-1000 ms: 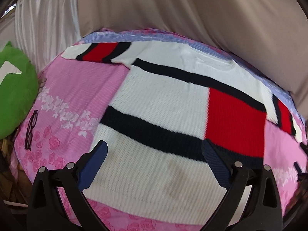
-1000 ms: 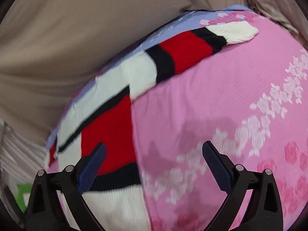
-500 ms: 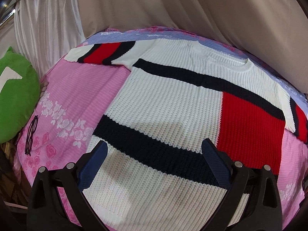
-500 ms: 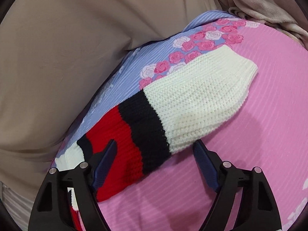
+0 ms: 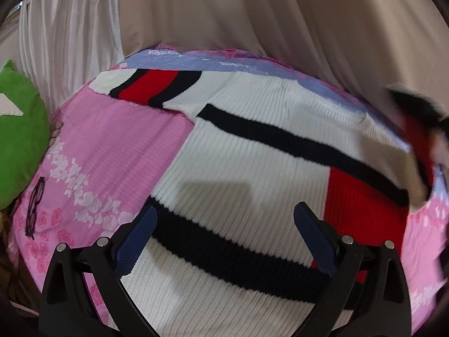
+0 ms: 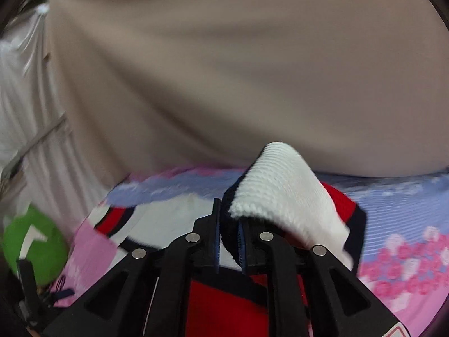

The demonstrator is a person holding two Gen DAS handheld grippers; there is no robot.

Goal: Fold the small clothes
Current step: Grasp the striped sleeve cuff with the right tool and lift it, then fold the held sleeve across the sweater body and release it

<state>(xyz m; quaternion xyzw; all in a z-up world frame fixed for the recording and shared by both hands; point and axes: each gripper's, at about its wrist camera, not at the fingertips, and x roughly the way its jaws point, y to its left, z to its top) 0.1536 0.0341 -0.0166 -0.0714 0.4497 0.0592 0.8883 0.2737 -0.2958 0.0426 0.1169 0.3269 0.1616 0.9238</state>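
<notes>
The right tool (image 6: 228, 238) clamps a raised sweater sleeve (image 6: 283, 191), while the left tool (image 5: 224, 234) hovers spread apart above the sweater (image 5: 238, 168) on the bed (image 5: 112, 140).

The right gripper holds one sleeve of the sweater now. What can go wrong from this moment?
The right gripper pinches only the edge of the sleeve; the thick knit may slip out mid-fold. The left gripper is open above the sweater, so pulling could drag the body and wrinkle it. The glasses on the bedsheet could be swept off.
</notes>
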